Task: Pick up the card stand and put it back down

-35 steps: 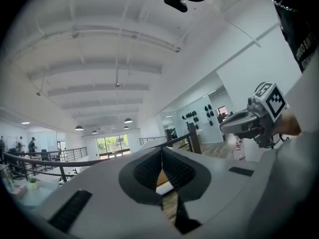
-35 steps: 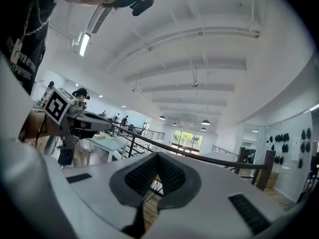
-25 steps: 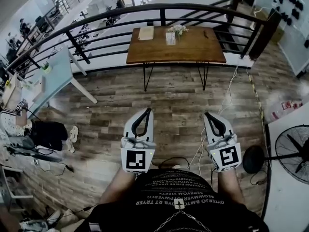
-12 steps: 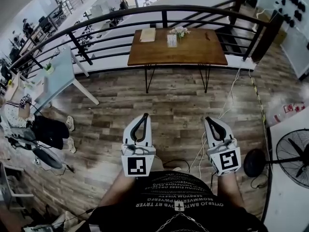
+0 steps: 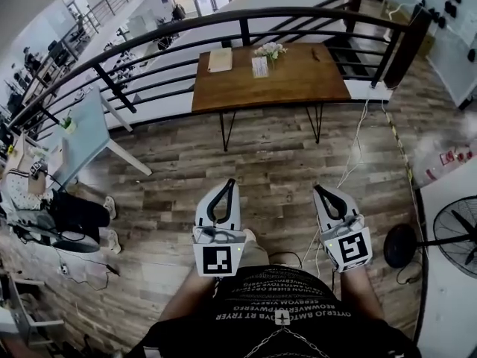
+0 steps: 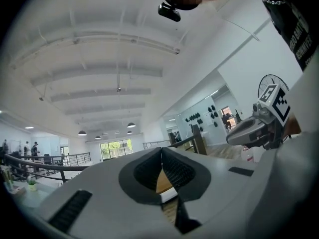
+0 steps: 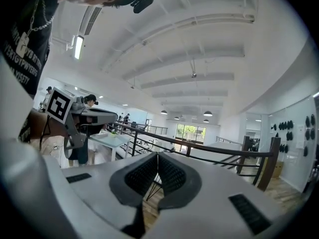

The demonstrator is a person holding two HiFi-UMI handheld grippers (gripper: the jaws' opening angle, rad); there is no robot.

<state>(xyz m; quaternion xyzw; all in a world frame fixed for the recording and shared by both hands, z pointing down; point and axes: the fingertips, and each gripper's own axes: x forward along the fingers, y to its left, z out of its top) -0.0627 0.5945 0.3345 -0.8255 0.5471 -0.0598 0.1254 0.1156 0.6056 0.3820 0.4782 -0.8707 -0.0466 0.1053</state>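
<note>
Well short of the wooden bench (image 5: pixel 305 77) by the railing (image 5: pixel 244 30), the left gripper (image 5: pixel 229 183) hangs over the plank floor (image 5: pixel 268 162) with its fingers clenched on nothing. The right gripper (image 5: pixel 319 191) beside it is clenched and empty too. On the bench, the card stand (image 5: pixel 260 66) stands near the middle, with a tan pad (image 5: pixel 220 60) to its left and small flowers (image 5: pixel 271 49) just beside it on the right.
</note>
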